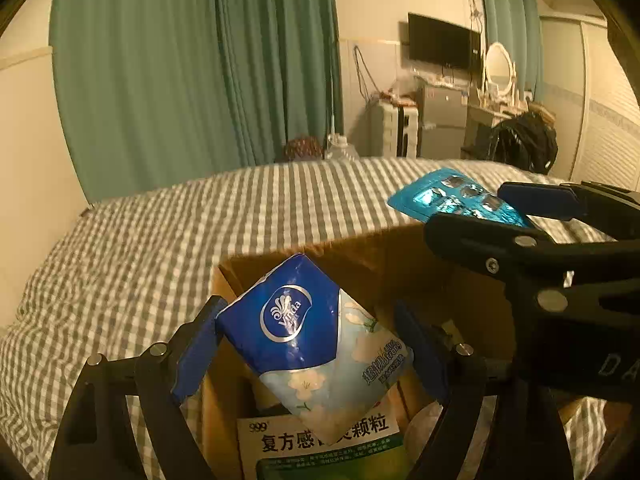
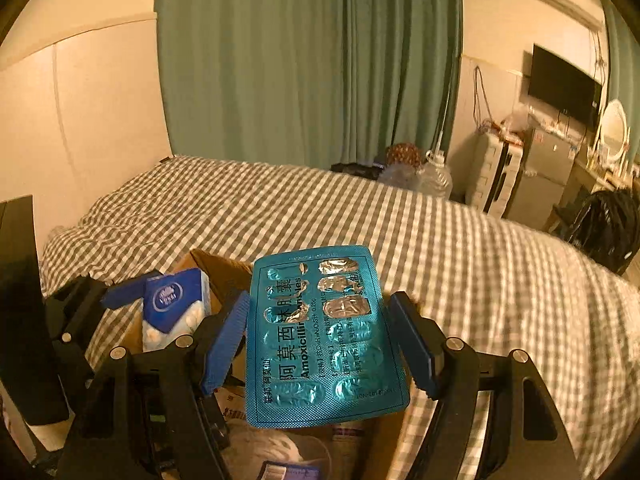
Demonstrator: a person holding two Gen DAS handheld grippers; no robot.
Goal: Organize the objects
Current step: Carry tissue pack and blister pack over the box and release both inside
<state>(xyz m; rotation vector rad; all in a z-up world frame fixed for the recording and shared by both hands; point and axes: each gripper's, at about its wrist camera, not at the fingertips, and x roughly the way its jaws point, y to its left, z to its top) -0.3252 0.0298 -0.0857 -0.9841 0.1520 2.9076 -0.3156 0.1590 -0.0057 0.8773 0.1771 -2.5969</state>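
**Two items held over the open box**

The tissue pack sits between the fingers of the left gripper, clamped across its width and held tilted above the cardboard box. The pill sheet is pinched by its long edges in the right gripper, whose fingers are closed only as far as the sheet's width, and it hangs over the same box, a little farther back. Neither item touches the box in these views.

My reading is that both are about to be put into the box. To do it well, lower each one well inside the walls before opening the fingers, and take them one at a time so the two grippers, already close together, do not knock. The medicine packet with printed Chinese characters already lies at the bottom, so the tissue pack is best laid flat beside or on top of it, not dropped on its corner.

The tissue pack is soft plastic film, glossy blue on top and pale with a flower print below; it will give under pressure. The pill sheet is thin, stiff teal foil, embossed with oval pockets, several torn open to silver. It could bow or slip if squeezed harder. The box rests on a bed with a grey-and-white checked cover, soft and slightly rumpled.
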